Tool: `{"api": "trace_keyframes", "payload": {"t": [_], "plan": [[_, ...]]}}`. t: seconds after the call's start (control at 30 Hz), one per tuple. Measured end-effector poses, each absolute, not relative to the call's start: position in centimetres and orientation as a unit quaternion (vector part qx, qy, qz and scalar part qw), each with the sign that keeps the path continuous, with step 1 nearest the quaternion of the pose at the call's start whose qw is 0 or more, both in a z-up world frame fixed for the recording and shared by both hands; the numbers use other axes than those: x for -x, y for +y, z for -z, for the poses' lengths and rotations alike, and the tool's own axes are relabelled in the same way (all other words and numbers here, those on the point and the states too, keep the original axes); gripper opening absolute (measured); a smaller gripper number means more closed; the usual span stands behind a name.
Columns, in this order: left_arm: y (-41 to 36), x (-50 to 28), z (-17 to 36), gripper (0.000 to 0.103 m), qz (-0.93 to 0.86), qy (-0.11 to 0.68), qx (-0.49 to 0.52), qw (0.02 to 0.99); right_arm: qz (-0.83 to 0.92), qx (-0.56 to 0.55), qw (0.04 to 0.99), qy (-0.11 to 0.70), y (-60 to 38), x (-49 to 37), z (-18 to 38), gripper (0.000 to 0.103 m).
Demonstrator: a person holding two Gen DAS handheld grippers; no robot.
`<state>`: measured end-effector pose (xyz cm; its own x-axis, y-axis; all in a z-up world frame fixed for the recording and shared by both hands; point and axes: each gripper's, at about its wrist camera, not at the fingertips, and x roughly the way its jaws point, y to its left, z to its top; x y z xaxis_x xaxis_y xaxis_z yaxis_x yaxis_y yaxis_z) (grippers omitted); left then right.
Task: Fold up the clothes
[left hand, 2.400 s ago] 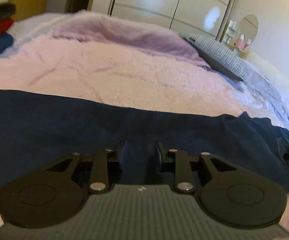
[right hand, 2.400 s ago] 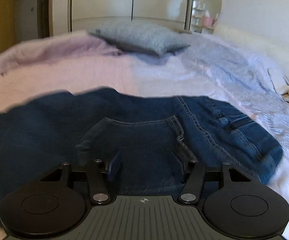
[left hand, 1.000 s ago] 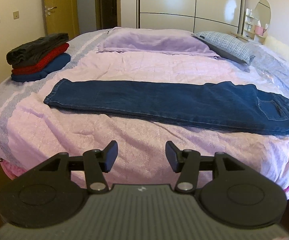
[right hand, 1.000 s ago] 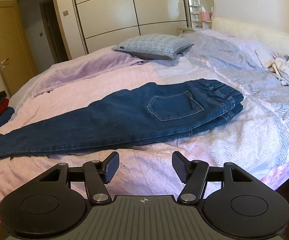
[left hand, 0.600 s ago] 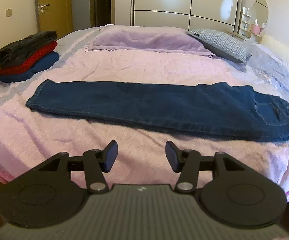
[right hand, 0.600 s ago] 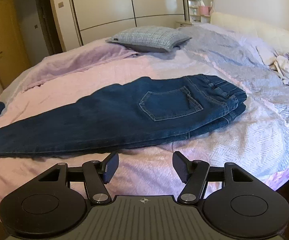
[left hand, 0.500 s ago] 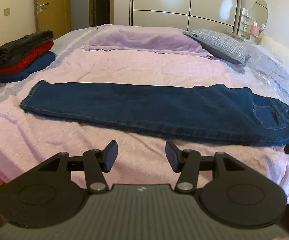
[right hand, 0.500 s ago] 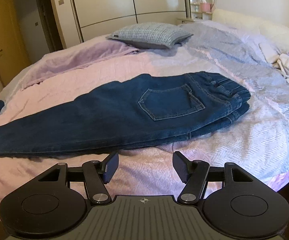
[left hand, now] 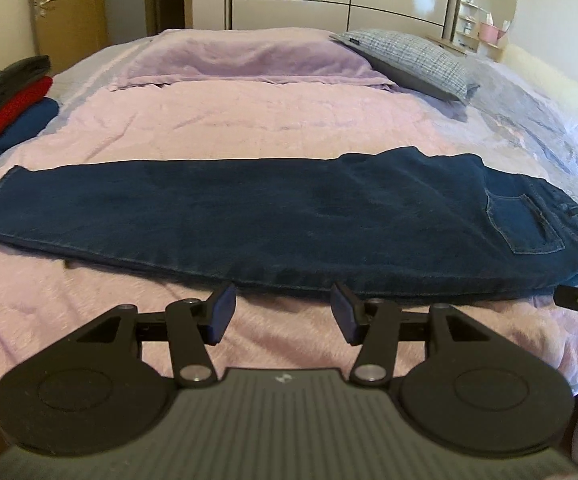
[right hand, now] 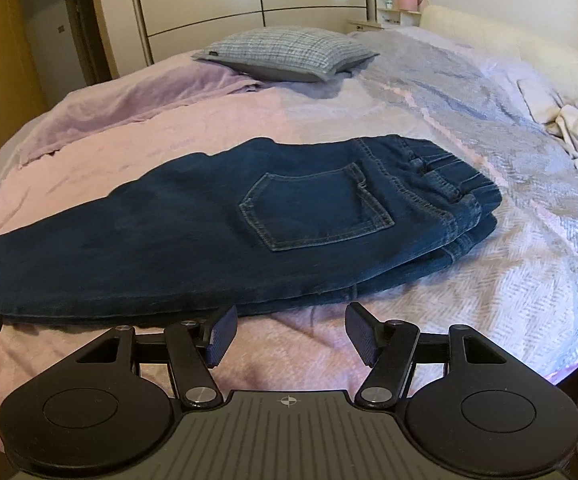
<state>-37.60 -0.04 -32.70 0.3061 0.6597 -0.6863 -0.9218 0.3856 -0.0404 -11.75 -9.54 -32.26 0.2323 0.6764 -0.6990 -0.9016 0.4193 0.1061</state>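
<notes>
On the pink bedspread (left hand: 249, 120) the jeans (left hand: 273, 216) lie folded lengthwise, legs left, waistband right. Denim is heavy and rather stiff, so you take it at the hems and waistband, probably through both layers. Your left gripper (left hand: 282, 312) and right gripper (right hand: 288, 330) stand released, empty, just before the near edge.

Jeans (left hand: 273, 216) across bed (left hand: 249, 120) (pillow (left hand: 413, 56) behind).

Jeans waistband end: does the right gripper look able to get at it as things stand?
Probably yes. The right gripper is open and empty, the jeans lie flat on the bed, and nothing sits between them.
</notes>
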Motion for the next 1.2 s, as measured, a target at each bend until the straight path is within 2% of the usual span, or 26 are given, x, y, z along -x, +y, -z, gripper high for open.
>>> {"api": "trace_keyframes", "payload": {"t": [0.23, 0.4, 0.7, 0.87, 1.2], "plan": [[1.9, 38.7, 33.0, 0.049, -0.501, 0.288, 0.235, 0.782, -0.498, 0.178, 0.778, 0.341, -8.2, 12.5, 31.9, 0.064], [4.2, 43.8, 33.6, 0.049, -0.529, 0.266, 0.263, 0.762, -0.503, 0.159, 0.774, 0.349, -7.0, 13.5, 32.4, 0.064], [9.6, 59.6, 36.0, 0.048, -0.589, 0.13, 0.415, 0.681, -0.514, -0.017, 0.736, 0.441, -6.3, 10.0, 33.8, 0.064], [12.6, 65.4, 37.9, 0.048, -0.593, 0.035, 0.5, 0.63, -0.492, -0.023, 0.745, 0.45, -4.8, 9.4, 34.0, 0.064], [16.0, 67.7, 40.9, 0.052, -0.596, -0.053, 0.554, 0.579, -0.482, 0.004, 0.756, 0.443, -2.9, 9.7, 34.9, 0.064]]}}
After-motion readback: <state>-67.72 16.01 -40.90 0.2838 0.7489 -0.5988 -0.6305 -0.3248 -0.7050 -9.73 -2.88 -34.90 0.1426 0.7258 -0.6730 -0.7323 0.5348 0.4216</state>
